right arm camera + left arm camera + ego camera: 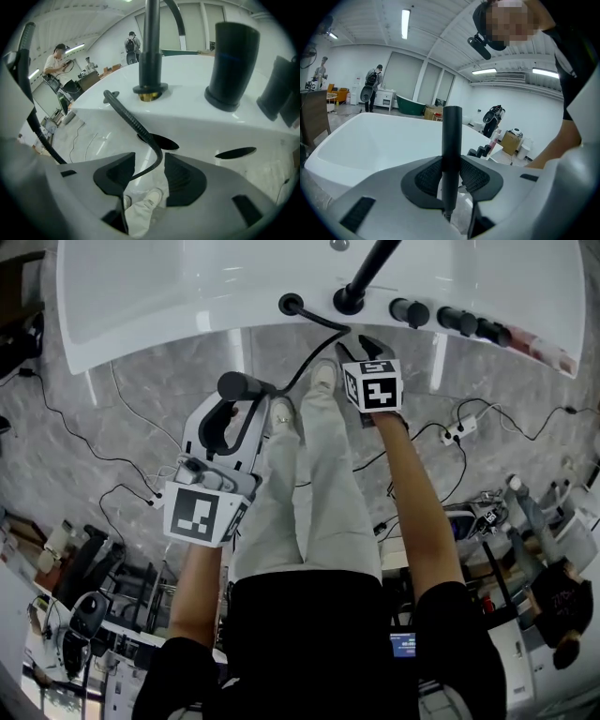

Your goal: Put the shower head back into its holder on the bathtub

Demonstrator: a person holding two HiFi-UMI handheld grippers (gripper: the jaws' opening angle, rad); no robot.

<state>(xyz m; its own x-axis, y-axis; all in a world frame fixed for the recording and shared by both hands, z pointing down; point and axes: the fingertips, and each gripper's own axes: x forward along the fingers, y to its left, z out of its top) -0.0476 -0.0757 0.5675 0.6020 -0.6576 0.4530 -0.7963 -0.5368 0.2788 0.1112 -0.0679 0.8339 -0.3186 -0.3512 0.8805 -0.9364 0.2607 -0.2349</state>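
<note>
The white bathtub (141, 296) fills the top of the head view. On its deck a round black holder (291, 304) has the black hose (323, 345) running out of it. The hose leads to the black shower head (239, 385). My left gripper (234, 423) is shut on that handle, which stands upright between the pads as a black shower head (452, 140). My right gripper (358, 348) hangs just in front of the tub rim, pointing steeply down. Its jaws are open, and the hose (136, 124) loops between them without touching the pads.
A black faucet column (352, 296) and three black knobs (410, 311) stand on the deck right of the holder. Cables and a power strip (459, 432) lie on the marble floor. My legs and shoes (323, 376) are directly below. People stand far off across the room.
</note>
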